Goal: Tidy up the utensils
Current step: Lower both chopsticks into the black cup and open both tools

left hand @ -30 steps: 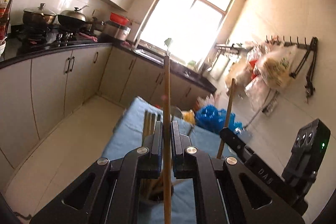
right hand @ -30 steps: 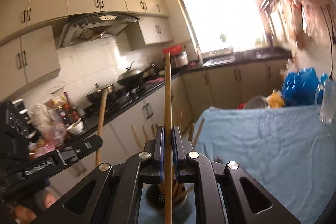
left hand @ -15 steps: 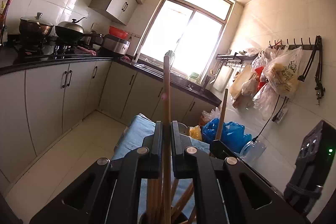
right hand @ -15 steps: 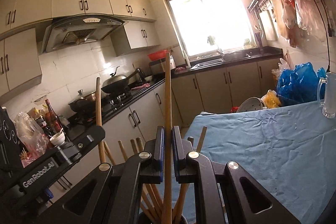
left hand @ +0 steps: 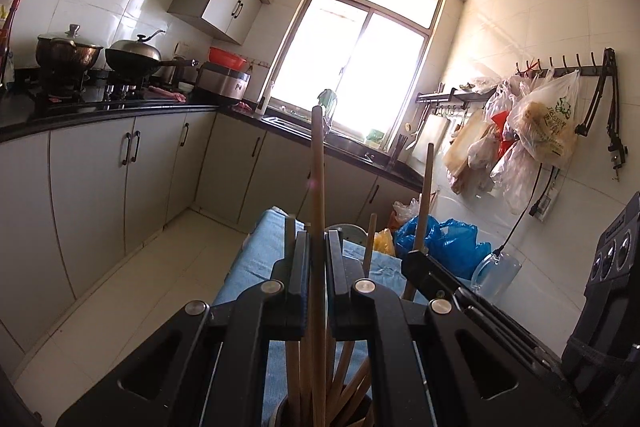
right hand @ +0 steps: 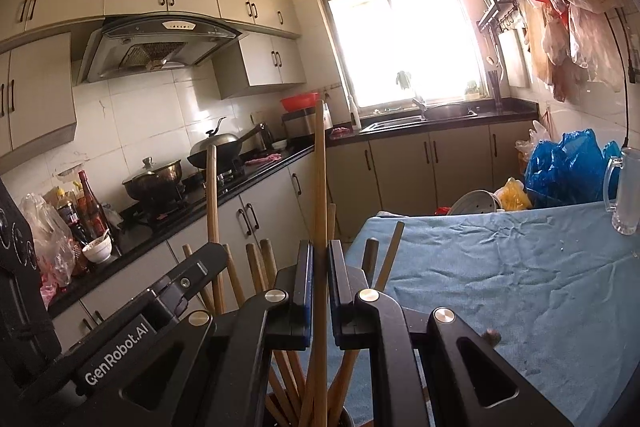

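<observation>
My left hand-held gripper (left hand: 318, 259) clamps one upright chopstick (left hand: 317, 187), my right hand-held gripper (right hand: 319, 263) clamps another chopstick (right hand: 319, 179), both directly above the chopstick holder (right hand: 344, 421) on the blue-clothed desk (right hand: 500, 267).

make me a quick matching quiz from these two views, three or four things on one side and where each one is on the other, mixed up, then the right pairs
Things:
1. wok
2. glass mug
3. red bowl
4. chopstick

Places:
A. on the blue cloth of the table
B. between the closed jaws of the right gripper
C. on the stove
D. on top of the steel cooker near the window

Pairs: 1-C, 2-A, 3-D, 4-B
</observation>
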